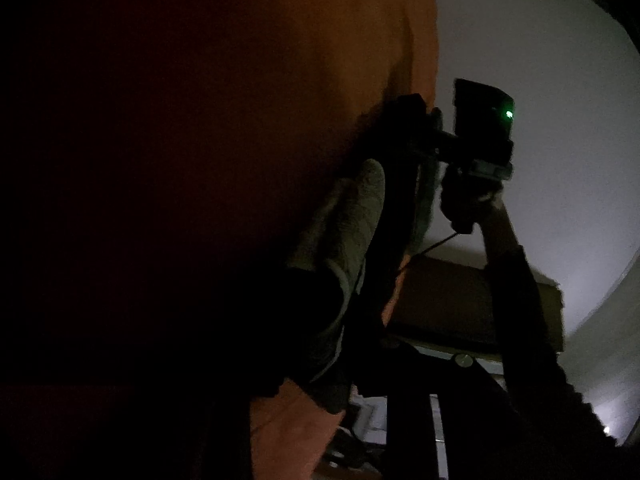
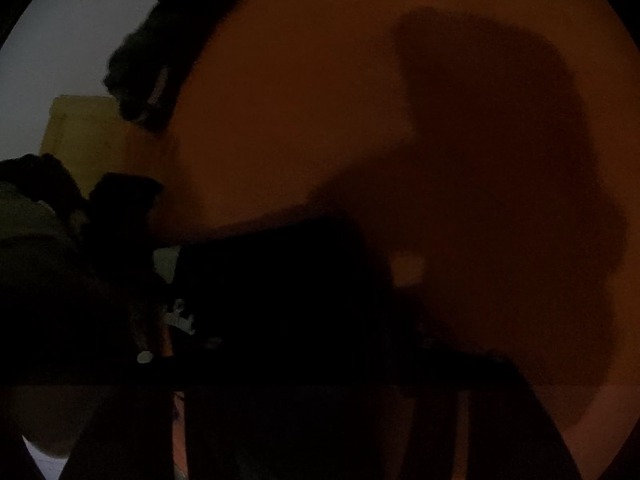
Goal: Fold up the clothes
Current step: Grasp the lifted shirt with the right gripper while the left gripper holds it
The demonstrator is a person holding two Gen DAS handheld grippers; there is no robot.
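An orange garment [image 1: 240,120] hangs close to the lens and fills the left of the left wrist view. It also covers most of the right wrist view [image 2: 320,100]. My left gripper [image 1: 390,208] reaches up along its edge: a pale grey finger [image 1: 352,232] lies beside a dark one, with a strip of orange cloth pinched between them. My right gripper [image 1: 420,114] shows a green light on its body and has its dark tips at the garment's right edge. Whether those tips press the cloth is lost in the dark. In the right wrist view its own fingers are only black shapes low down.
A hand and dark sleeve [image 1: 520,280] hold the right gripper from below. Behind it are a pale wall [image 1: 540,60] and a brown box-like shape [image 1: 452,300]. A yellowish panel [image 2: 88,132] and a dark shape [image 2: 136,80] sit at the left of the right wrist view.
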